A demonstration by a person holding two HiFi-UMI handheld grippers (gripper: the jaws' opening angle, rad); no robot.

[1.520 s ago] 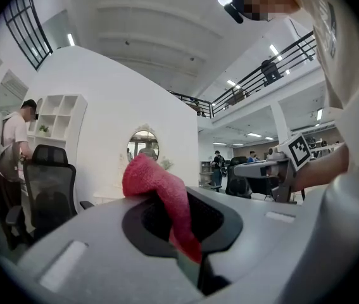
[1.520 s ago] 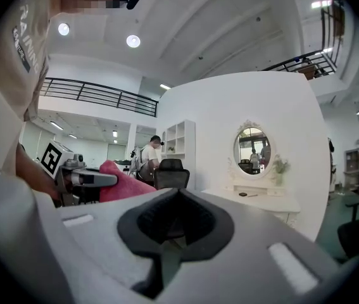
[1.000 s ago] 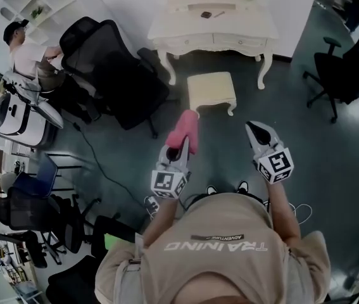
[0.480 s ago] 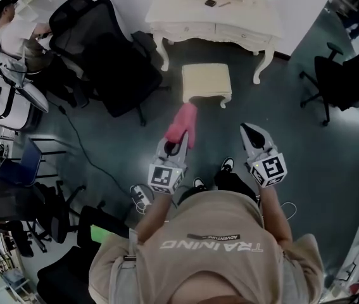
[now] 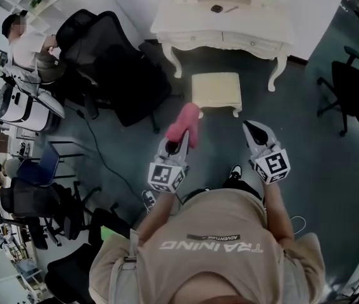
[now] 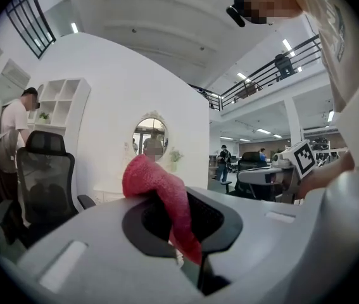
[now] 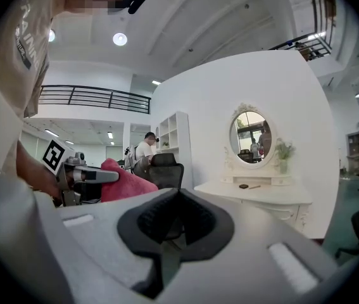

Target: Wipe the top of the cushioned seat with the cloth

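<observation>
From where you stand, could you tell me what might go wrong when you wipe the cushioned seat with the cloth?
1. The cloth is pinched in the left gripper by one end only, the rest bunched loose; it may slip out under wiping pressure.
2. The cushioned seat stands close to the dressing table, whose leg a sweeping gripper could knock.
3. A cable lies on the floor to the left; a sidestep might catch it.
</observation>
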